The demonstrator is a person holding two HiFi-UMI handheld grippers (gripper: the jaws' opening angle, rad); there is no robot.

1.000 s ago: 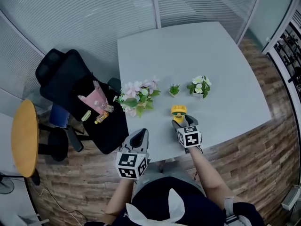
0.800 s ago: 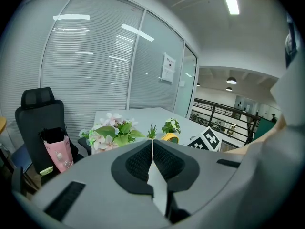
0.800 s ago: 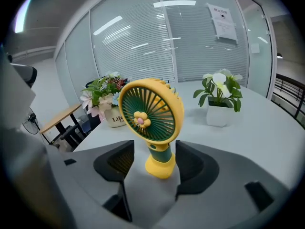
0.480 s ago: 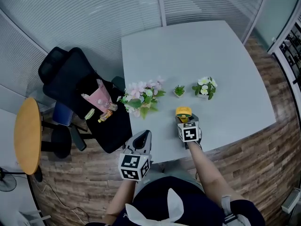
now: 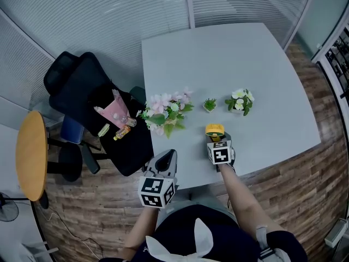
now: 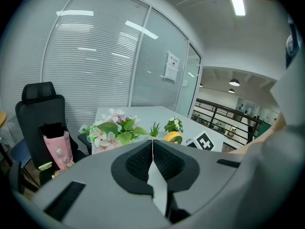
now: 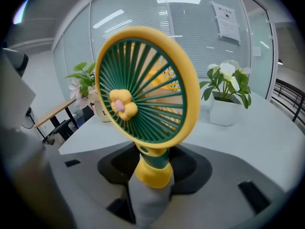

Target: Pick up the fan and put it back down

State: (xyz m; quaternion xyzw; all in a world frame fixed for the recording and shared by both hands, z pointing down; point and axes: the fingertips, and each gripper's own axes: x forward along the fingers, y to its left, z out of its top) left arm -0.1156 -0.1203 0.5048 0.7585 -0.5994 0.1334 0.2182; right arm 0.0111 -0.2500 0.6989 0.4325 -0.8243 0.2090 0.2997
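Note:
A small yellow fan [image 5: 214,130] with a green grille stands upright near the front edge of the grey table [image 5: 229,53]. In the right gripper view the fan [image 7: 145,99] fills the middle, its yellow foot between the black pads. My right gripper [image 5: 216,140] has just been closing, and its pads lie against the fan's stem and foot [image 7: 151,168]. My left gripper [image 5: 167,157] hovers off the table's front left corner, shut with nothing in it, its pads [image 6: 143,159] meeting in a line. The fan [image 6: 173,138] also shows far off in the left gripper view.
Pink and white flowers [image 5: 166,111] lie left of the fan. A small green plant [image 5: 210,104] and a white-flowered pot [image 5: 239,101] stand behind it. A black chair [image 5: 82,91] with a pink bag [image 5: 114,113] and a round wooden table [image 5: 30,154] are at the left.
My right gripper has come forward and down around the fan's foot, and its jaws have narrowed. The left gripper has stayed in place. The fan stands where it was.

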